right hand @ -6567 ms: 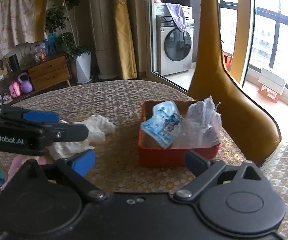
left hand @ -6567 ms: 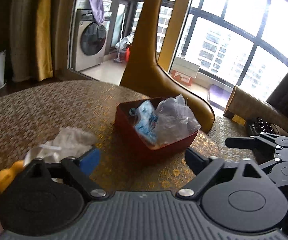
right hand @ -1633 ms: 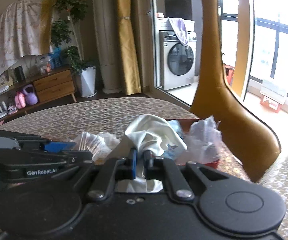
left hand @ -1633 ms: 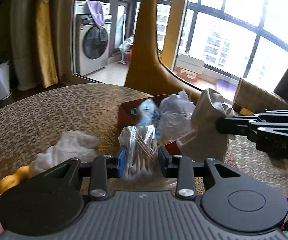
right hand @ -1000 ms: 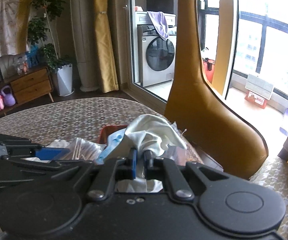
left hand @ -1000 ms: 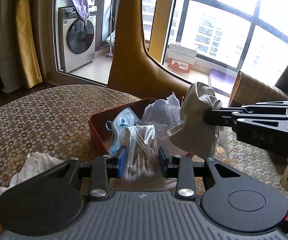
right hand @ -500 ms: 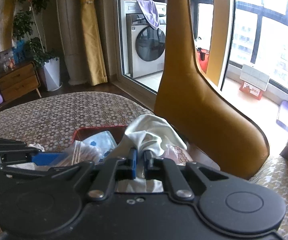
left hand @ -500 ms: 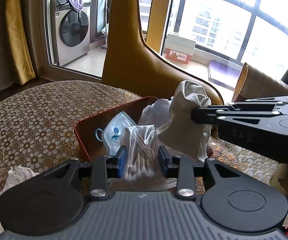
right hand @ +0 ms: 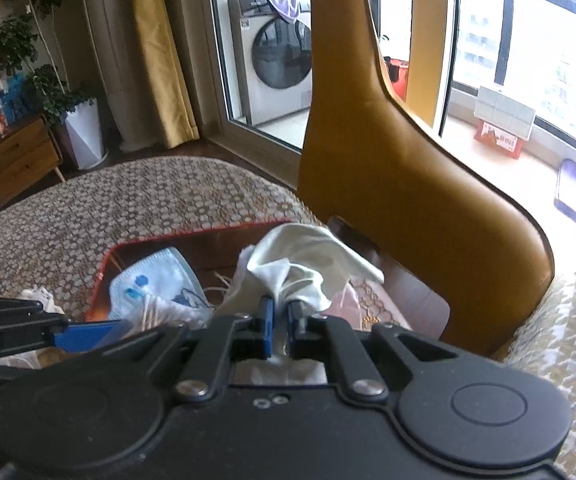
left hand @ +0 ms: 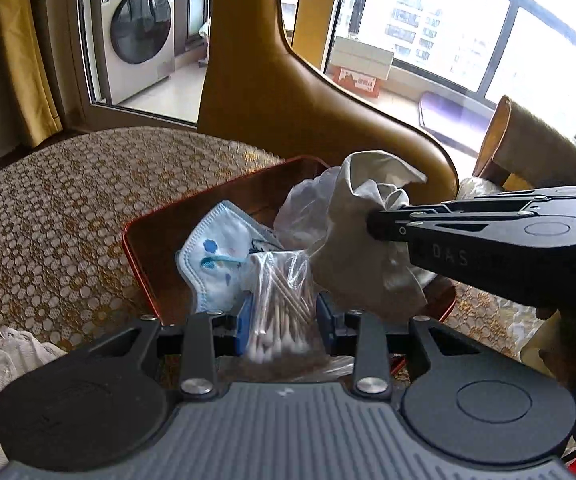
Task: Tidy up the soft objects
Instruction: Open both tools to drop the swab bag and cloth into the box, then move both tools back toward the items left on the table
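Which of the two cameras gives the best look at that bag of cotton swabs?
The left wrist view: the swab bag sits centred and sharp between the left gripper's fingers, sticks and tips plain. The right wrist view shows only a sliver of the swab bag behind the left gripper's finger, low at left.

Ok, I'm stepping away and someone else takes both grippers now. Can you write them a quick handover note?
Left hand-held gripper: shut on the bag of cotton swabs, held over the near edge of the red tray.
Right hand-held gripper: shut on the white cloth, also above the tray.
In the tray: face mask and a clear plastic bag.
Left to do: release both items into the tray, then fetch the white cloth lying on the table at the left.
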`<state>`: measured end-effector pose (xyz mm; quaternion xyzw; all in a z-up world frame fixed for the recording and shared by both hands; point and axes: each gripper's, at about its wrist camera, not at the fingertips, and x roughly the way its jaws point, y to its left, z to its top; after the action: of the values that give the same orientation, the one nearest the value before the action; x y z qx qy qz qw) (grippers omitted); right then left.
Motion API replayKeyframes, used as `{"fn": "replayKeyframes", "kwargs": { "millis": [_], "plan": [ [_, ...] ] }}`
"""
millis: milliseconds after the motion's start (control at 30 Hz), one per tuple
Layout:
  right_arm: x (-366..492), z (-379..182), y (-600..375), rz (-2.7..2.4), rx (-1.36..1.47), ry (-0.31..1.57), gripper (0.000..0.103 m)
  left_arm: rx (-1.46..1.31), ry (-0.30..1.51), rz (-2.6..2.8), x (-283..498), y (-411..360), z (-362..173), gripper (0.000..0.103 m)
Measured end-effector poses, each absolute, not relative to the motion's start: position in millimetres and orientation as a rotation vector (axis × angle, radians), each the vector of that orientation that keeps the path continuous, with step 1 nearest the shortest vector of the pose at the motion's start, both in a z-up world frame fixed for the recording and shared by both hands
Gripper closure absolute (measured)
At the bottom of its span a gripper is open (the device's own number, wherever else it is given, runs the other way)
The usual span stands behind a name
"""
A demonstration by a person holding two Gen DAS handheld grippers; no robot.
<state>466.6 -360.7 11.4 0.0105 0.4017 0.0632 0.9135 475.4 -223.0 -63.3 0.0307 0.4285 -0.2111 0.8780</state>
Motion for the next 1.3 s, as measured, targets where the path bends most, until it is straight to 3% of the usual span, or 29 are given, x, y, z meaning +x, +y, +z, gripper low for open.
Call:
{"fn": "replayKeyframes", "kwargs": {
  "millis": [467,533,600,633,1067,1200,1300],
  "plan": [
    [460.7,-3.1,-353.6,0.134,0.004,0.862,0.084,0.131,0.912,-0.433,468.6,-228.8,-80.5,0.067],
    [459.0,-2.9,-353.5,0.141,0.004,0.868,0.082,0.132,0.913,-0.428,466.4,-229.0,-80.9,0.059],
    [457.2,-1.8,-351.9,0.151,-0.005,0.869,0.076,0.129,0.904,-0.43,463.5,-228.2,-80.2,0.041],
    [455.5,-1.3,-350.8,0.157,-0.012,0.867,0.072,0.128,0.895,-0.433,461.9,-227.8,-79.5,0.04],
    [426.7,28.0,-351.5,0.183,0.007,0.813,0.053,0.078,0.823,-0.444,432.5,-207.5,-53.0,0.04],
    [412.1,41.6,-351.7,0.19,0.022,0.787,0.041,0.07,0.797,-0.441,419.1,-199.2,-39.9,0.04],
    [400.8,51.2,-350.9,0.197,0.025,0.77,0.039,0.076,0.774,-0.443,406.8,-192.8,-29.7,0.04]
  ]
}}
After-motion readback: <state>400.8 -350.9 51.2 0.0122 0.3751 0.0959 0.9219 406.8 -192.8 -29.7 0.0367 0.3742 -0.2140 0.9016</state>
